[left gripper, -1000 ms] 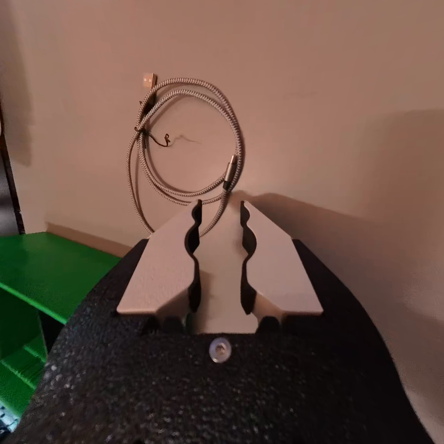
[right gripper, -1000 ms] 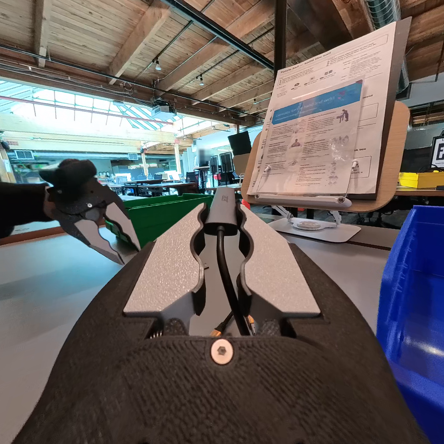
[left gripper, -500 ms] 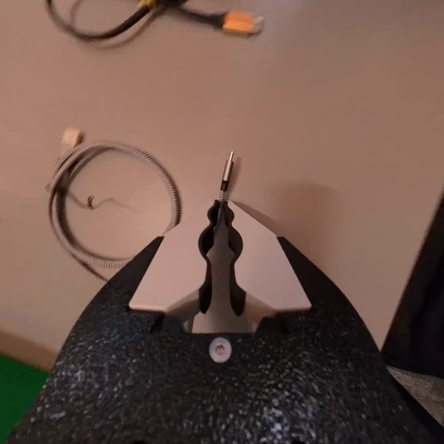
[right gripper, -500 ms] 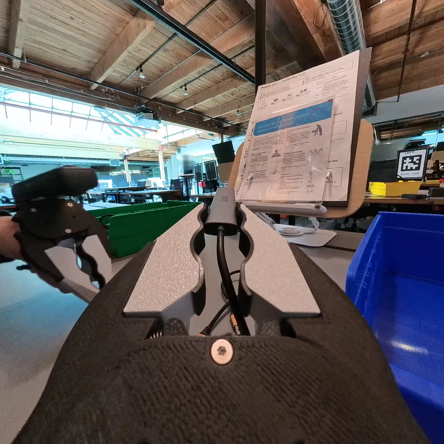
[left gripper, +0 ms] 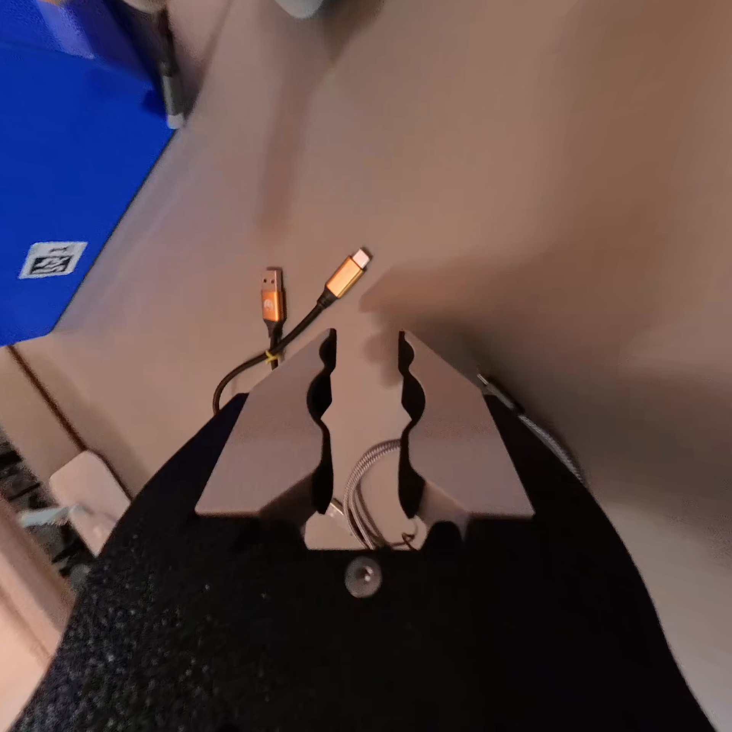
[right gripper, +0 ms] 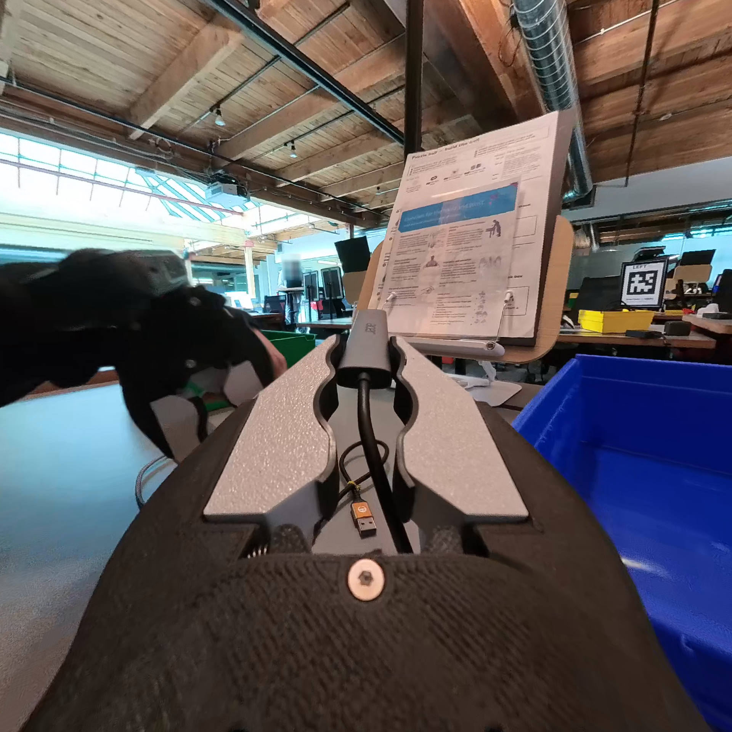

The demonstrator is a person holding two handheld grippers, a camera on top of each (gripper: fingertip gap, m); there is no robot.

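Observation:
My left gripper [left gripper: 366, 336] is open and empty, pointing down at the table. A black cable with two orange plugs [left gripper: 344, 277] lies just ahead of its fingertips. A silver braided cable [left gripper: 368, 487] lies on the table under the gap between the fingers, and its end shows to the right [left gripper: 534, 427]. My right gripper [right gripper: 366, 344] is shut on a grey adapter [right gripper: 366, 336] whose black lead [right gripper: 372, 447] hangs down between the fingers. One orange plug [right gripper: 362, 515] lies on the table below it. The left gripper also shows, blurred, at the left of the right wrist view [right gripper: 178, 412].
A blue bin [right gripper: 641, 455] stands at the right, also at the upper left of the left wrist view [left gripper: 71, 166]. A document stand with printed sheets [right gripper: 467, 253] stands behind. A green bin [right gripper: 289, 344] sits far back. The grey table [right gripper: 59, 455] extends left. The left gripper's tips are roughly 15 cm from the right gripper's.
My left gripper was shut on the braided cable near its plug; it has opened, let the cable go and swung over to the black cable. My right gripper still holds the adapter.

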